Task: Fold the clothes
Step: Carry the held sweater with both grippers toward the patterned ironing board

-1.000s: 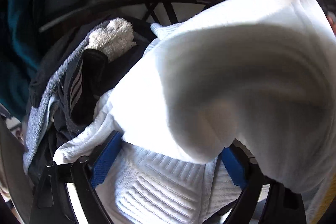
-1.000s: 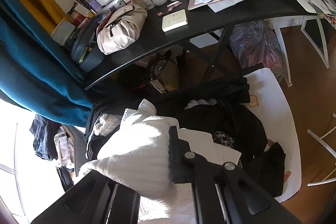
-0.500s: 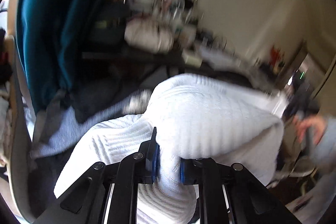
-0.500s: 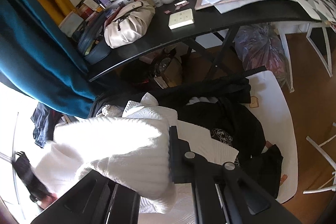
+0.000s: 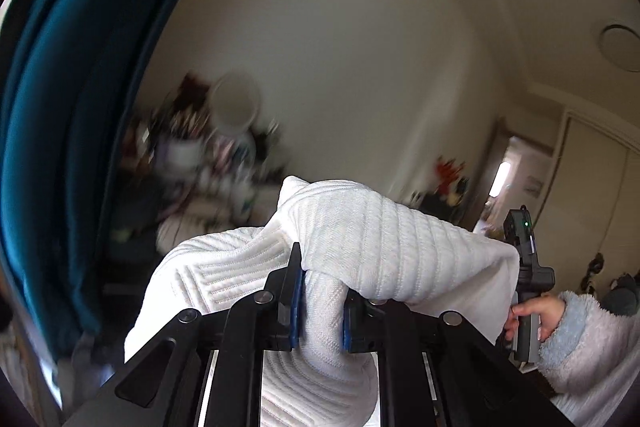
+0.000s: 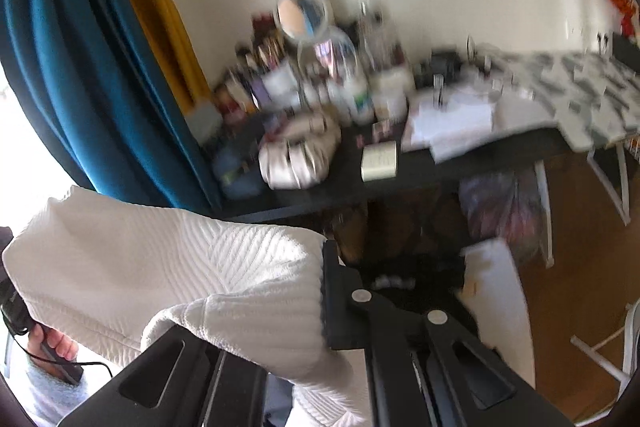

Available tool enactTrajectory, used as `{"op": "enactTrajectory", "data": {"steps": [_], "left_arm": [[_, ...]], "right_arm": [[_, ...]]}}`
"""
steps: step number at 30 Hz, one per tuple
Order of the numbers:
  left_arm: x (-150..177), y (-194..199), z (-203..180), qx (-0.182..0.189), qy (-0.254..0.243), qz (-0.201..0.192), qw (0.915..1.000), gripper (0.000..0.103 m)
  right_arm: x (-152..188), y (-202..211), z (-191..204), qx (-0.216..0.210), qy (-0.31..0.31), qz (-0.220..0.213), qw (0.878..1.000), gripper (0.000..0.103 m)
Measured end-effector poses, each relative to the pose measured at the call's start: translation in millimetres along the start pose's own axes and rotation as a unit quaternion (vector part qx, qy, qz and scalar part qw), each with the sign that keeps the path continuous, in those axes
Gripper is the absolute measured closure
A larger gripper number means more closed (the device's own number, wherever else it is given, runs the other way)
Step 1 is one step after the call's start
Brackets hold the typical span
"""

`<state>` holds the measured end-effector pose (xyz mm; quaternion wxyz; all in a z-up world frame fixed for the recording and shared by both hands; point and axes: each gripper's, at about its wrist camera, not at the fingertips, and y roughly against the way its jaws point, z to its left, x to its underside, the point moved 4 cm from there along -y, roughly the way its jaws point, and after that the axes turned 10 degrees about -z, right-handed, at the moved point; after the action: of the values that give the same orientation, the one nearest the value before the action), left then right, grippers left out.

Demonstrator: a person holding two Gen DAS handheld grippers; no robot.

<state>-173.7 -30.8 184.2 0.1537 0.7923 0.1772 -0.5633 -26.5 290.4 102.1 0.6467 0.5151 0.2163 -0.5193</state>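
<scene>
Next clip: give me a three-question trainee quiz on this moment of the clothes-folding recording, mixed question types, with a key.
1. True or false: the left gripper is shut on the white knit garment.
2. Multiple choice: in the right wrist view, the white knit garment is
A) lying flat on the black desk
B) held up in the air, draped over the right gripper
C) hanging from the teal curtain
3. Fill in: in the left wrist view, the person's right hand shows at the ____ edge of the picture.

Key: 1 true; 2 B; 3 right
</scene>
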Motion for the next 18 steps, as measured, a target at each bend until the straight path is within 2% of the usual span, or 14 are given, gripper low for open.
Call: {"op": "enactTrajectory", "data": {"steps": [5, 10, 14, 18], "left_arm": [[-42.3, -12.2, -30.4, 0.044, -0.015, -0.053, 0.9975, 0.09], [-75.2, -30.8, -65.5, 0.075, -0.008, -0.102, 0.992, 0.09], [-91.6, -53.1, -117.4, 0.093, -0.02, -0.127, 0.9872, 0.09], [-94.5, -98.7, -189.9, 0.105, -0.044, -0.128, 0.9851, 0.09]], "right_arm": [[-65.0, 66.0, 17.8, 0.011, 0.035, -0.082, 0.996, 0.099], [-114.4, 123.0, 14.9, 0.012, 0.06, -0.131, 0.989, 0.099], [-133.4, 163.9, -11.8, 0.008, 0.071, -0.156, 0.985, 0.099], [-140.3, 201.4, -81.6, -0.01, 0.071, -0.16, 0.984, 0.099]]}}
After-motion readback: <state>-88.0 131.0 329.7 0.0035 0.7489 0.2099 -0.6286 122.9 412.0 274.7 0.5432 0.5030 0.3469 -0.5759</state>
